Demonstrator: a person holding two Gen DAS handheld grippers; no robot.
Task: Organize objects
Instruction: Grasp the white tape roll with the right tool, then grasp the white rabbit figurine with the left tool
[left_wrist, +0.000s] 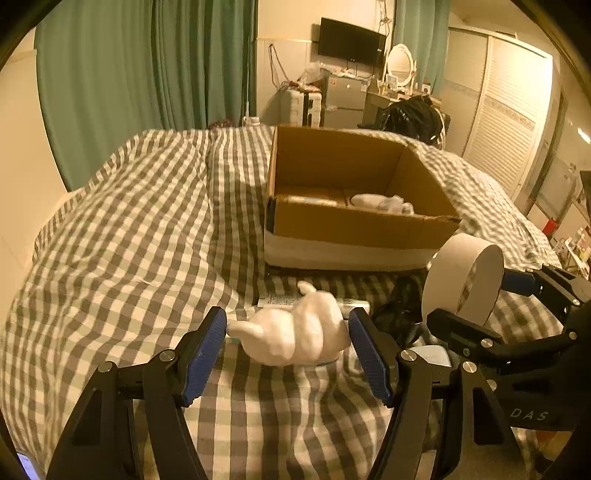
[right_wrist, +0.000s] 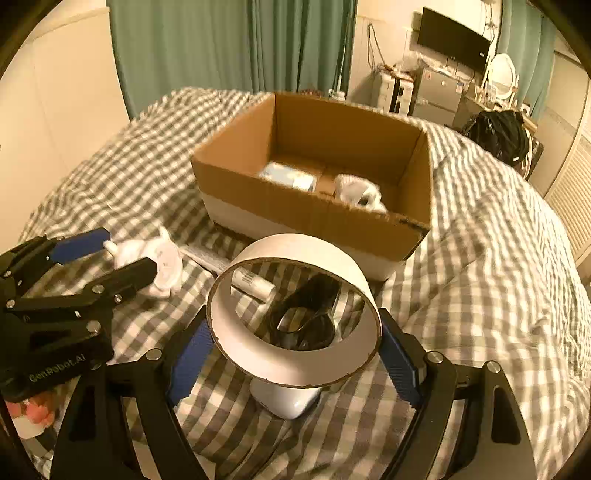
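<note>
An open cardboard box (left_wrist: 354, 225) (right_wrist: 295, 206) sits on a checked bed cover; inside lie a white soft item (left_wrist: 384, 203) (right_wrist: 356, 190) and a pale packet (right_wrist: 288, 177). My left gripper (left_wrist: 288, 339) is open, its blue pads on either side of a white plush toy (left_wrist: 295, 332) (right_wrist: 155, 258) lying on the bed. My right gripper (right_wrist: 295, 339) (left_wrist: 480, 295) is shut on a wide white tape roll (right_wrist: 295, 314) (left_wrist: 461, 277), held above the bed just in front of the box.
A black tangled strap (right_wrist: 306, 317) (left_wrist: 399, 314), a printed tube (right_wrist: 255, 282) (left_wrist: 314, 302) and a white rounded object (right_wrist: 284, 398) lie on the checked bed cover (left_wrist: 129, 240) before the box. Green curtains, a dresser and a wardrobe stand beyond the bed.
</note>
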